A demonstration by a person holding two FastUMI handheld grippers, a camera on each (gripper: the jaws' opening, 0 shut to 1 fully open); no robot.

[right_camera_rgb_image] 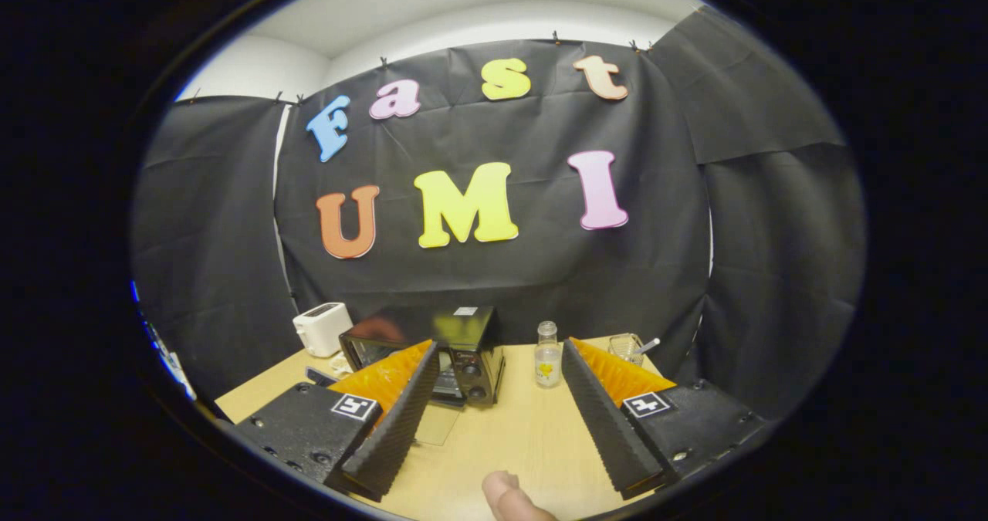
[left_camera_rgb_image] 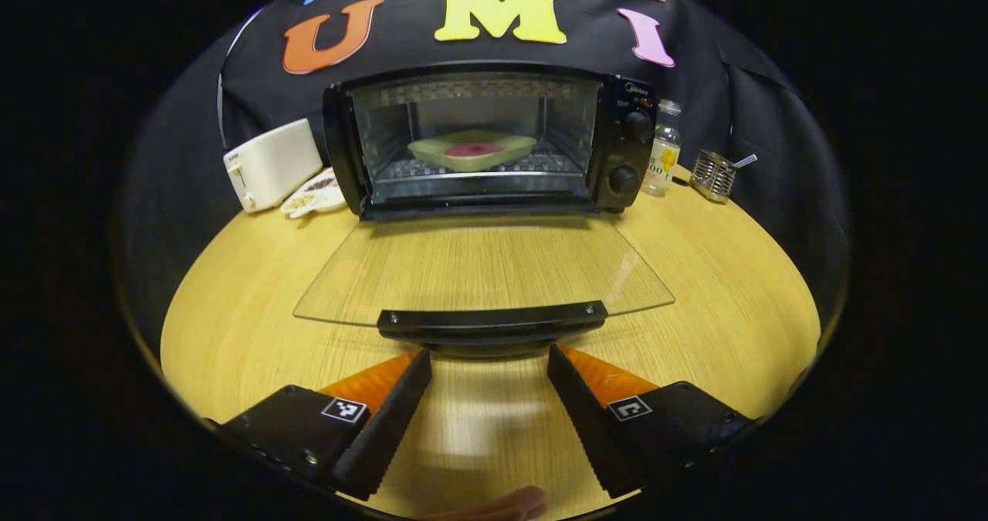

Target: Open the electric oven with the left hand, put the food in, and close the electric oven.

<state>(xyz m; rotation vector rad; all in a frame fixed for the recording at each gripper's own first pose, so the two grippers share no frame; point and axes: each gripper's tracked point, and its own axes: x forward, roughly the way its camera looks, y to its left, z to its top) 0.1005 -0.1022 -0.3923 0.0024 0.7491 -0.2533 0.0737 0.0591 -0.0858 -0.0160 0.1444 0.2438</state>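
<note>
1. At the back of the wooden table (left_camera_rgb_image: 718,289), the electric oven (left_camera_rgb_image: 486,139) stands with its glass door (left_camera_rgb_image: 482,270) folded down flat toward the left gripper view's camera; the door's dark handle (left_camera_rgb_image: 492,324) lies just ahead of the left gripper (left_camera_rgb_image: 489,378), and whether the fingertips touch it is hard to tell.
2. In the right gripper view the oven (right_camera_rgb_image: 463,355) is partly hidden behind that gripper's own left finger, so its inside cannot be made out there.
3. A fingertip of the holding hand (right_camera_rgb_image: 509,498) is cut off at the bottom edge of the right gripper view.
4. Inside the oven, on the wire rack, sits a pale square plate (left_camera_rgb_image: 472,150) carrying the food (left_camera_rgb_image: 473,150), a flat reddish round piece lying at the plate's middle.
5. The left gripper's fingers are spread wide, with bare table between them and nothing in their hold.
6. The right gripper (right_camera_rgb_image: 498,413) is raised above the table, its fingers also wide apart and holding nothing.
7. A white toaster (left_camera_rgb_image: 270,164) stands left of the oven, with a small white dish (left_camera_rgb_image: 315,195) of something speckled just beside it; the contents are too small to name.
8. Right of the oven stand a clear bottle (left_camera_rgb_image: 663,149) and a wire basket (left_camera_rgb_image: 712,174) with a thin utensil sticking out of it.
</note>
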